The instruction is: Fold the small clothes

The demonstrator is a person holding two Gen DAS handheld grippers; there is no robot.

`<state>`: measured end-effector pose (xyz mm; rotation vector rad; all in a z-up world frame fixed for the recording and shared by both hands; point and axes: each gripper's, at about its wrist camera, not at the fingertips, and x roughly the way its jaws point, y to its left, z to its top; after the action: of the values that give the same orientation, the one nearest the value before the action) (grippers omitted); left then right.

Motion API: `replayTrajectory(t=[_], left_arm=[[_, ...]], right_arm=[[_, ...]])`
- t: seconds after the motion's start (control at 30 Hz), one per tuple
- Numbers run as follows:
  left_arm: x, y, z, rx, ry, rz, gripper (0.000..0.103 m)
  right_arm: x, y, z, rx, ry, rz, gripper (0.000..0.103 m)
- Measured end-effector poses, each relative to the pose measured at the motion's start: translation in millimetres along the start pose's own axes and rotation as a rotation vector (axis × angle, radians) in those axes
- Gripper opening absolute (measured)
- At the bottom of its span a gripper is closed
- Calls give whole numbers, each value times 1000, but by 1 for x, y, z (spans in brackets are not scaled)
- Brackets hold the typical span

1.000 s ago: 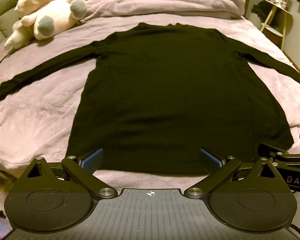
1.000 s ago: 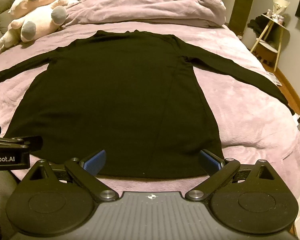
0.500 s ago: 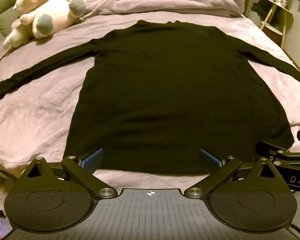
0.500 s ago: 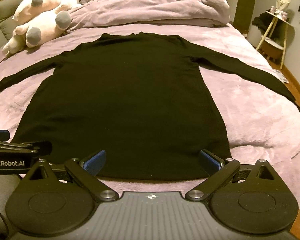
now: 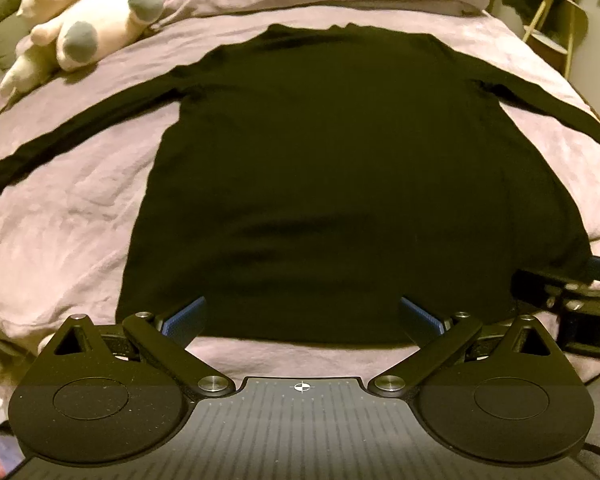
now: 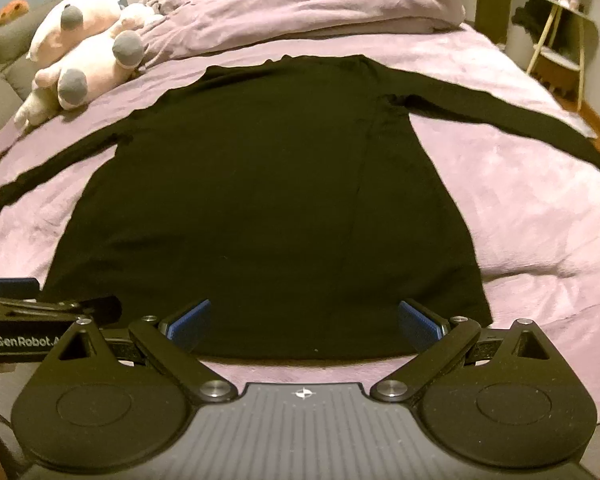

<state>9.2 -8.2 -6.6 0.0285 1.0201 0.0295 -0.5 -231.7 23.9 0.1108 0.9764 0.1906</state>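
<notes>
The left gripper (image 5: 302, 320) and right gripper (image 6: 304, 322) are held spread wide and empty just above the hem of a black long-sleeved top (image 5: 340, 184), which is laid flat, sleeves outstretched, on the pink-covered bed (image 5: 60, 220). Two plush toys (image 5: 88, 20) are seen beside the bunched duvet (image 6: 300, 8).

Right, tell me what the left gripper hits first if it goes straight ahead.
Probably the hem of the black top: the open left gripper points straight at it on the bed, with nothing between, though depth is unclear.
</notes>
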Motion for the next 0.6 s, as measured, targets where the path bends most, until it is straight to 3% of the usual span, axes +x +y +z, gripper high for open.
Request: replayTrajectory(t=[0.13,0.27,0.3,0.4,0.53,0.6], left_arm=[[8,-1,6,-8,12,2,103],[21,3,20,-37,-6,-1,103],[25,4,24,-41,-18,6,103],[38,4,37,-35,-46,40,103],[57,5,53,-34,-76,86,103],[66,5,57,-42,-83,109,103]], right_arm=[[2,-30,7,94,-94,94,99],[-6,-82,17,127,-403,69,99],[-5,-95,21,123,-445,65,99],[1,-145,46,198,-484,-18,99],[12,-227,74,442,-498,-150,97],[21,-266,81,571,-511,-159,80]])
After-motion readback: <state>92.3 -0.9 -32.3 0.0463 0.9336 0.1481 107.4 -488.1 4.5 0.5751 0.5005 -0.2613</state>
